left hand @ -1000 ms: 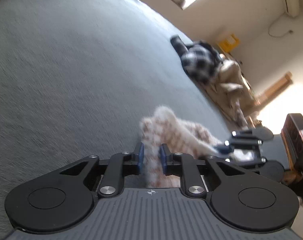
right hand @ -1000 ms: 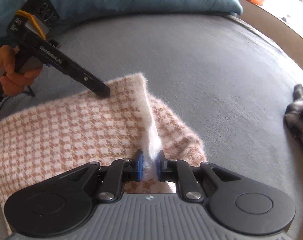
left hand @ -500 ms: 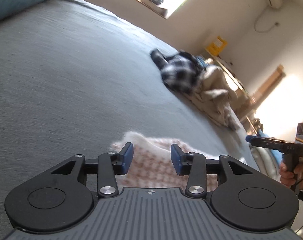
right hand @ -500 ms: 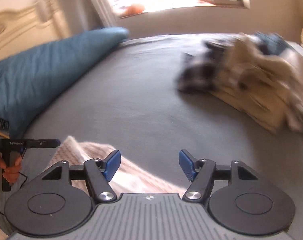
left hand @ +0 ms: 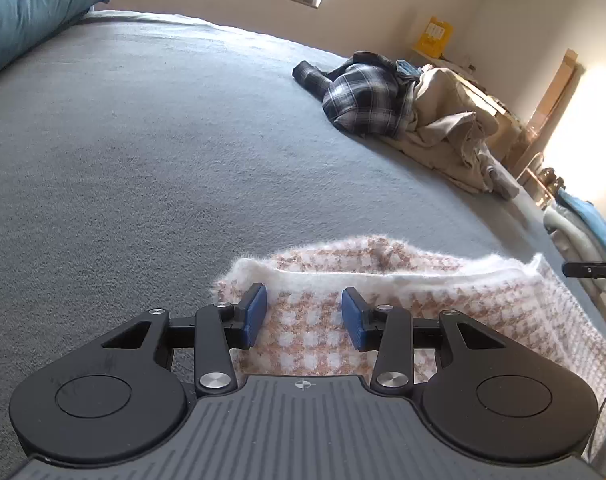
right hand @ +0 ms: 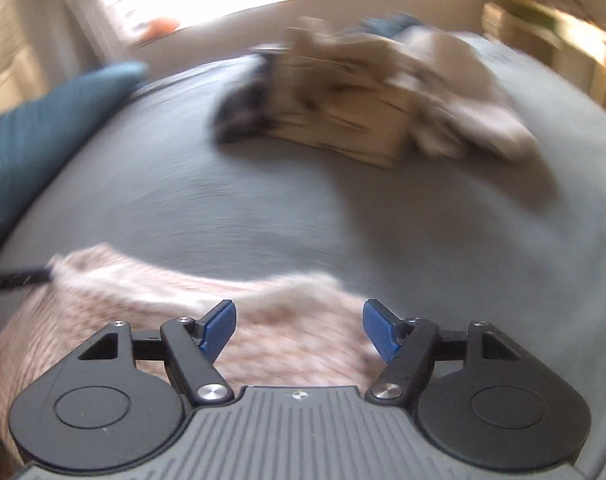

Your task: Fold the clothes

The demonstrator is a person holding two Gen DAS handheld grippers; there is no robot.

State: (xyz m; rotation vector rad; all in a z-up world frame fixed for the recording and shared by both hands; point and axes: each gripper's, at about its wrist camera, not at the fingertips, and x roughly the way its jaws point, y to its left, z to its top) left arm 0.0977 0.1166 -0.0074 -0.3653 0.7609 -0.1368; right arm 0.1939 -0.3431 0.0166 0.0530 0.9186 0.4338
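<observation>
A fuzzy pink-and-white houndstooth garment (left hand: 403, 280) lies folded on the grey bed, with a white edge across its far side. My left gripper (left hand: 304, 312) is open and empty just above its near left corner. My right gripper (right hand: 299, 326) is open and empty above the same garment (right hand: 263, 320); that view is blurred. The right gripper's tip shows at the right edge of the left wrist view (left hand: 593, 269), and the left gripper's tip shows at the left edge of the right wrist view (right hand: 19, 278).
A pile of unfolded clothes lies further back on the bed: a dark plaid shirt (left hand: 363, 96) and beige garments (left hand: 451, 132), also seen blurred (right hand: 363, 92). A teal pillow (left hand: 27, 8) lies at the far left. The grey bed cover (left hand: 143, 140) stretches between.
Both grippers opened and let go of the houndstooth garment, which now lies folded on the bed. Both have pulled back and tilted up, the right one still moving.
</observation>
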